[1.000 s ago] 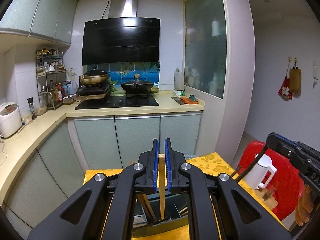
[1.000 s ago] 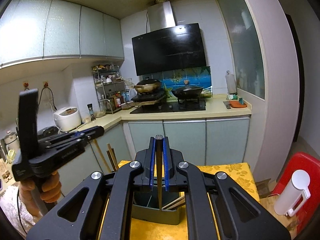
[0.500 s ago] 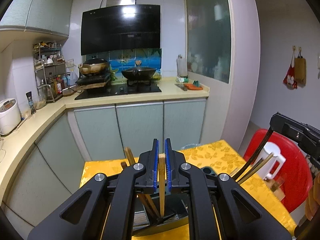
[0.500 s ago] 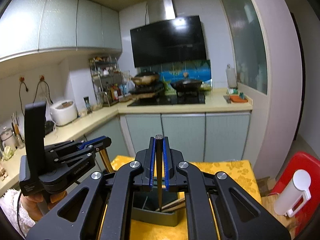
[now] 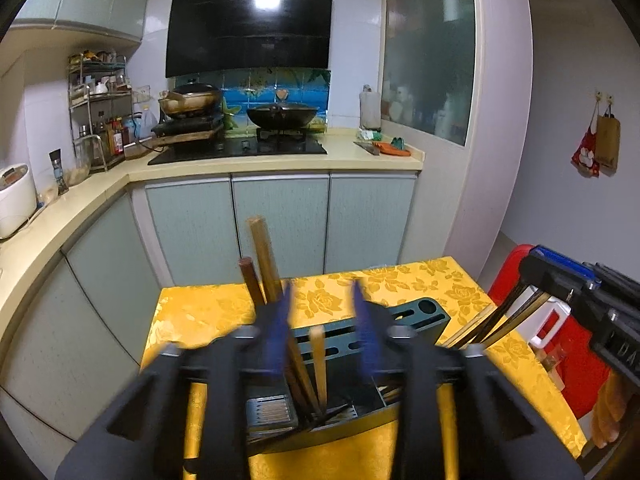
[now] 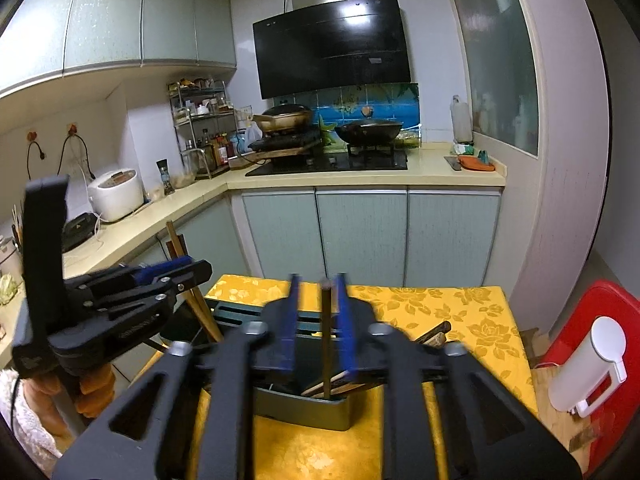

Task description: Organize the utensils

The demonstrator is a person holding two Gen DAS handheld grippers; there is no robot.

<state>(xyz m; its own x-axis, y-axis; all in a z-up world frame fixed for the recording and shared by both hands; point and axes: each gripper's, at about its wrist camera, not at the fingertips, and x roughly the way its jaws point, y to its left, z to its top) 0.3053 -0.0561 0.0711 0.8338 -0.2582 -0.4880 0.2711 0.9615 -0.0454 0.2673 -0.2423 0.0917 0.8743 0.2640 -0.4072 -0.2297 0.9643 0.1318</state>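
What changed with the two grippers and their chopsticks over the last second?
Both jaws opened. The left hand-held gripper let go of its light chopstick, and the right hand-held gripper released its dark chopstick; both now stand in the utensil holder. The holder and yellow tablecloth stayed put.
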